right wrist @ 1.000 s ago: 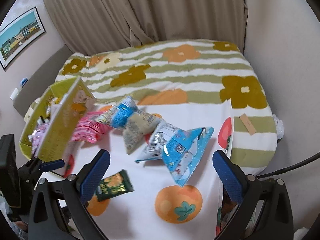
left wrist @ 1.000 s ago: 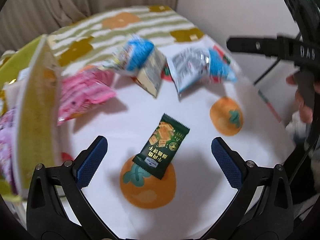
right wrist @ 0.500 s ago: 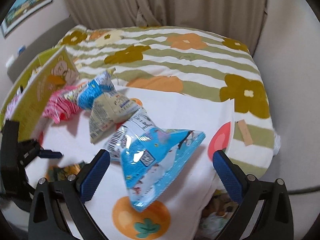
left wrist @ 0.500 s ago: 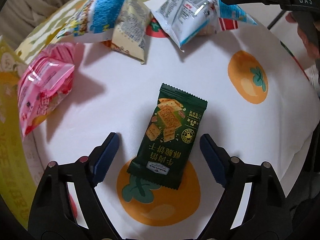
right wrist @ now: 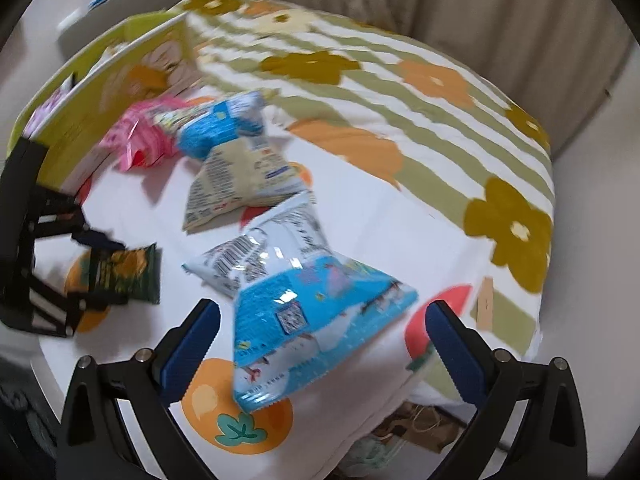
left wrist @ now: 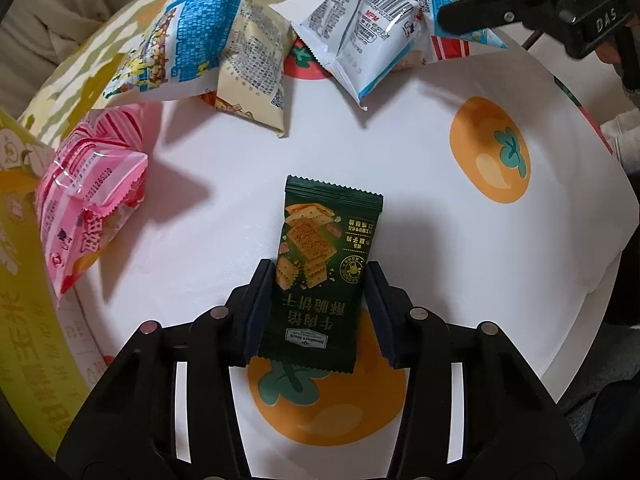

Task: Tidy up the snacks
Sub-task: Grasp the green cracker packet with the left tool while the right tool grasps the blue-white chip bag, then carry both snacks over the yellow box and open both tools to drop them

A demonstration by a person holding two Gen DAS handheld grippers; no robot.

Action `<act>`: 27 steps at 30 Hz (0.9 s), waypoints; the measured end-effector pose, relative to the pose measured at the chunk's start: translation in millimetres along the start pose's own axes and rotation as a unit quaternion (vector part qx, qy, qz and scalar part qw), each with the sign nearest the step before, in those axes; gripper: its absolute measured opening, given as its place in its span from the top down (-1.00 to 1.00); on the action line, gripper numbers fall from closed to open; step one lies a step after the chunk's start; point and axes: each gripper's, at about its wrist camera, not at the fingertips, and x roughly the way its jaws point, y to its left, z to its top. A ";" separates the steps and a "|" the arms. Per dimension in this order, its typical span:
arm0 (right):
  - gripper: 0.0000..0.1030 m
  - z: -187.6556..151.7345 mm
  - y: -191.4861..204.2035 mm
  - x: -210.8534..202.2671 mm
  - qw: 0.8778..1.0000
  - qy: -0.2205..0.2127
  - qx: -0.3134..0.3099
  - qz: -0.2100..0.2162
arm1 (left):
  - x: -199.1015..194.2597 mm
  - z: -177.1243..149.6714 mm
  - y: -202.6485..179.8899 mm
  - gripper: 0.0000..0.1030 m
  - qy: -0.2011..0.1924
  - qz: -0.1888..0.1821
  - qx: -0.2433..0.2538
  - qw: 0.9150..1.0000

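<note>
Pinching the green cracker packet [left wrist: 320, 276] on the white cloth [left wrist: 420, 208], the left gripper [left wrist: 320, 300] clamps; right gripper [right wrist: 320, 344] hovers spread above the blue snack bag [right wrist: 316, 312].

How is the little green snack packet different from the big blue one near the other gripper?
The green cracker packet is small, flat and dark; the blue-and-white bag is bigger, puffy and bright. The left gripper is shut on the sides of the green cracker packet, while the right gripper stands open around the blue-and-white bag without touching it. Both are sealed snacks lying on the white cloth with orange fruit prints.
</note>
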 end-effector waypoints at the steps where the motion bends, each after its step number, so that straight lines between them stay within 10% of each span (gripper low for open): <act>1: -0.99 2.4 2.2 1.8 1.000 0.003 -0.011 -0.002 | -0.6 -0.2 0.5 0.19 -0.002 0.000 -0.003 1.000; 15: -0.95 11.5 14.7 42.1 0.997 0.037 -0.064 0.018 | -6.3 -25.1 20.5 0.20 -0.016 -0.012 -0.078 0.997; 27: -0.17 -4.9 14.0 30.9 0.999 0.030 0.017 0.041 | -19.2 -26.6 34.7 0.20 -0.039 -0.012 -0.109 0.993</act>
